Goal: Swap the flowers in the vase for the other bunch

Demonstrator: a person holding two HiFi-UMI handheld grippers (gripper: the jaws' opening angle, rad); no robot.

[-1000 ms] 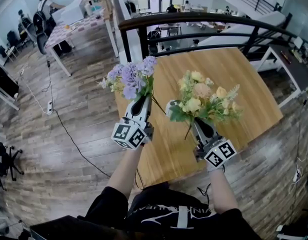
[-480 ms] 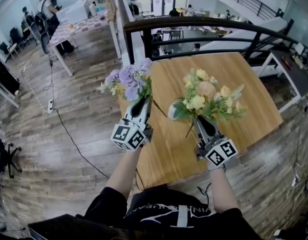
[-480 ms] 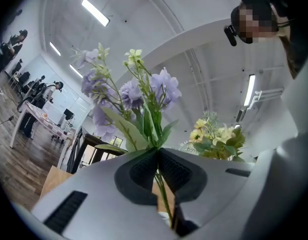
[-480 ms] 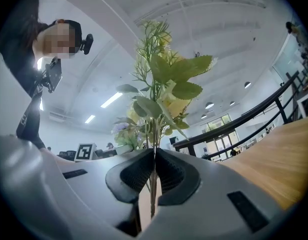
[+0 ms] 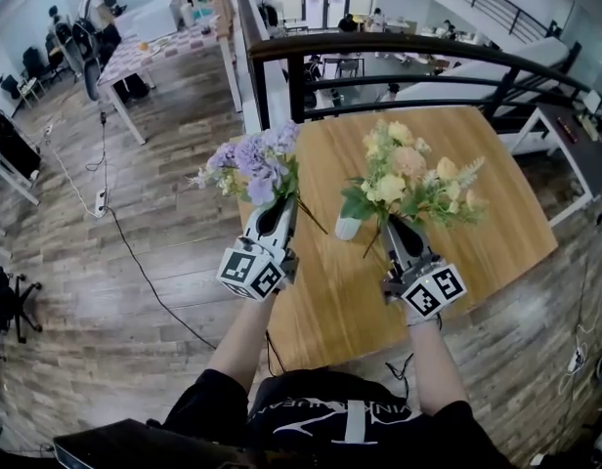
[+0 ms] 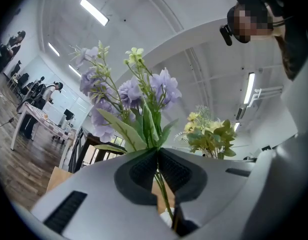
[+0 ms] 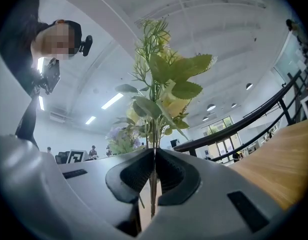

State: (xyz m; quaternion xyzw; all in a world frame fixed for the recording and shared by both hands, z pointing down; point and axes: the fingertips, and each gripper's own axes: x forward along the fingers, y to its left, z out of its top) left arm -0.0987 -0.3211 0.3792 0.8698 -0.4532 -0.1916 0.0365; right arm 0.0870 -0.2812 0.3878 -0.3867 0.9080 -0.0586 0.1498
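Left gripper is fully closed on the thin green stems of the purple flower bunch. In the left gripper view the two dark pads pinch the stems right at the tips, the blooms fan out above and ahead of the jaws, and one stem end trails down behind the pads. Right gripper is closed the same way on the yellow-and-peach flower bunch. In the right gripper view the jaws meet on a tight cluster of stems with leaves and yellow heads standing straight up off the tips, and stem ends hang below the pads. Both grippers tilt slightly upward and sit side by side, apart from each other, each held on a bare forearm, with marker cubes nearest the camera. The small white vase stands on the wooden table, between the two grippers and just left of the right gripper's tips. Its mouth is covered by the yellow bunch's lower leaves in the head view, so I can't tell what's at the rim. A loose stem of the yellow bunch hangs just beside the vase on its right. The purple bunch is left of the vase, over the table's left edge. A dark railing runs beyond both grippers past the table's far side.
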